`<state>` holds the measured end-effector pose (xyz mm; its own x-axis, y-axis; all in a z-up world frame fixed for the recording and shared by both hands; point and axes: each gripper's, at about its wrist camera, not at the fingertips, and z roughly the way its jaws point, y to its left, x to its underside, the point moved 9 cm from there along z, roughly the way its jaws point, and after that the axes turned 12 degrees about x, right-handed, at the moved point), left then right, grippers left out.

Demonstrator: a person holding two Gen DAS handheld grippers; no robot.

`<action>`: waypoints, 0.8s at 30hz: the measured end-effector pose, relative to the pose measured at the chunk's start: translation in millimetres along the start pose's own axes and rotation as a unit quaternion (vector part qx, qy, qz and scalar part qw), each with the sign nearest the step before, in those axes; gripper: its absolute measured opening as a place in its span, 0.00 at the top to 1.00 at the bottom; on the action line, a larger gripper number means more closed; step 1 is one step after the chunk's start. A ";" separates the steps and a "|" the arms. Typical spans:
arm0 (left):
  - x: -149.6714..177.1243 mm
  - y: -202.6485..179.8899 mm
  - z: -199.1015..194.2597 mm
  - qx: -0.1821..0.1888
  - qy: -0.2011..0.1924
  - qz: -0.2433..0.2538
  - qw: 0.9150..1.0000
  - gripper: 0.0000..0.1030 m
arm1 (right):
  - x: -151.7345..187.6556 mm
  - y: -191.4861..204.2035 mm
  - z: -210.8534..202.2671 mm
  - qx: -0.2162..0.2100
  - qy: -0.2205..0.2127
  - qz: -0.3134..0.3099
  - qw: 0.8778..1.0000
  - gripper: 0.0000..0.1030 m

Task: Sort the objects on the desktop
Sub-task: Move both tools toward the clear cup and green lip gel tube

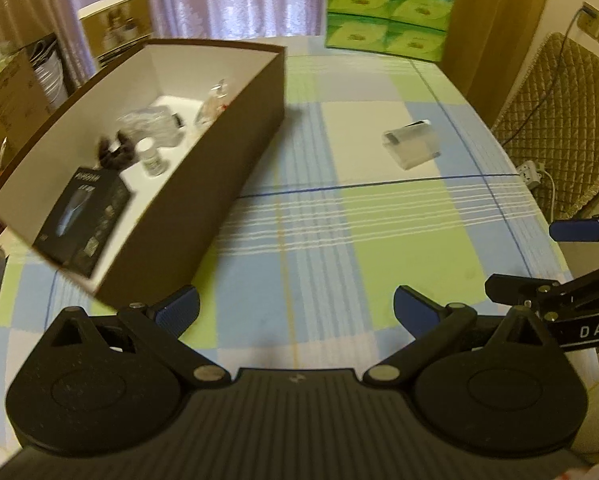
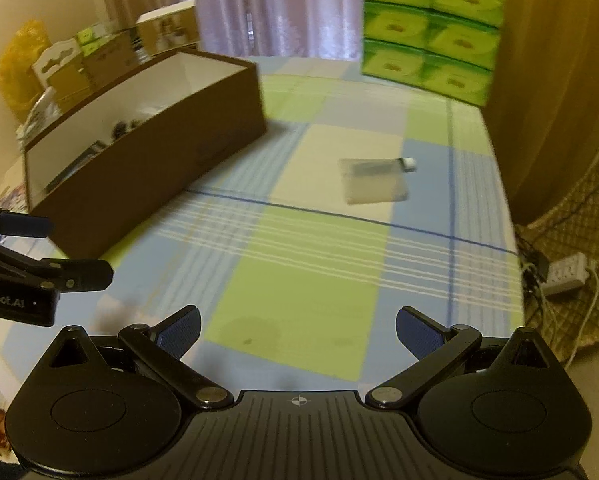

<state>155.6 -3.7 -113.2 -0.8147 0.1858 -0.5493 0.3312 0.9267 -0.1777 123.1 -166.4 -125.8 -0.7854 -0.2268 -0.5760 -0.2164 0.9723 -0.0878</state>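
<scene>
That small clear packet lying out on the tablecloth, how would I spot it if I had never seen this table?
Start at the long brown box on the checked tablecloth, then look to its right, across open cloth. There lies the clear packet, alone on a pale square, with a small white cap at one corner. Everything else small sits inside the box; this is the only loose item.

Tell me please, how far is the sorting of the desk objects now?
Mostly done, it seems. The brown box already holds a black carton, a small white bottle, a dark clip-like item and some clear packets. Nothing is in hand: the left gripper and the right gripper are both open and empty. One translucent packet is left on the checked tablecloth.
</scene>
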 end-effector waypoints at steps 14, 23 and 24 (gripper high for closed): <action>-53.1 -34.0 60.5 0.039 -0.004 0.063 0.997 0.04 | -16.8 -65.2 34.6 0.035 -0.007 0.064 0.997 0.02; -81.5 -59.5 116.1 0.073 0.004 0.136 0.988 0.04 | -29.0 -104.3 73.0 0.057 0.007 0.099 0.993 0.02; -84.0 -62.2 122.3 0.076 0.007 0.142 0.987 0.05 | -29.8 -108.6 77.2 0.060 0.010 0.101 0.993 0.02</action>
<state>261.7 -116.9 -155.9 -0.6849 0.4358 -0.5839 0.6138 0.7770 -0.1400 214.8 -260.9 -161.9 -0.8171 -0.0256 -0.5759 0.0174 0.9975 -0.0690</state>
